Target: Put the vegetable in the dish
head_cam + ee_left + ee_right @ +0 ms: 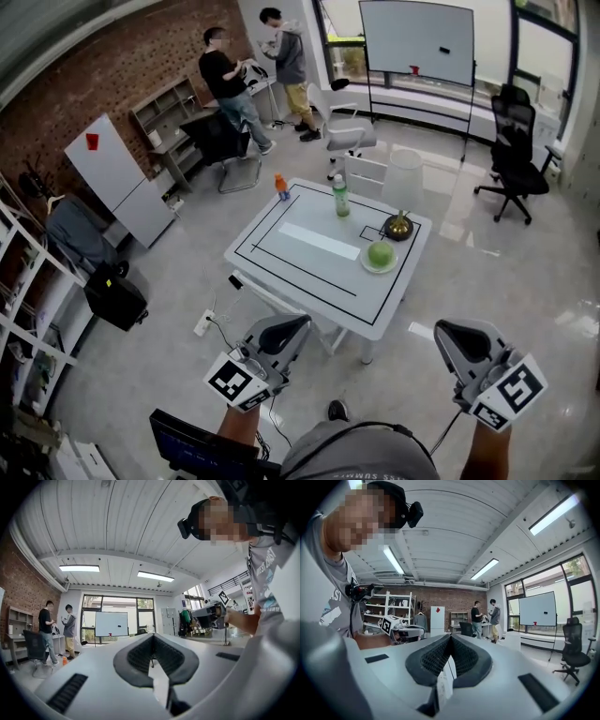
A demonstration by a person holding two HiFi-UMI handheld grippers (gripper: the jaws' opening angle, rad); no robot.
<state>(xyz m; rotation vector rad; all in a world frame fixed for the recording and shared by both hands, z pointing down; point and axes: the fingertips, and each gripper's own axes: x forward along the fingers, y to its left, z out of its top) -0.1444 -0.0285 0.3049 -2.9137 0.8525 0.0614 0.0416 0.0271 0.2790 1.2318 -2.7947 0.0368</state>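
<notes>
Hovering off the white square table, the closed, empty left tongs and right tongs could, reaching hastily, shove the pale dish holding the round green vegetable over the right edge.

An office: whiteboard, swivel chair, shelves, brick wall.

mid-frame, the table bears the vegetable in the dish at right, the bottle up-left of it.
</notes>
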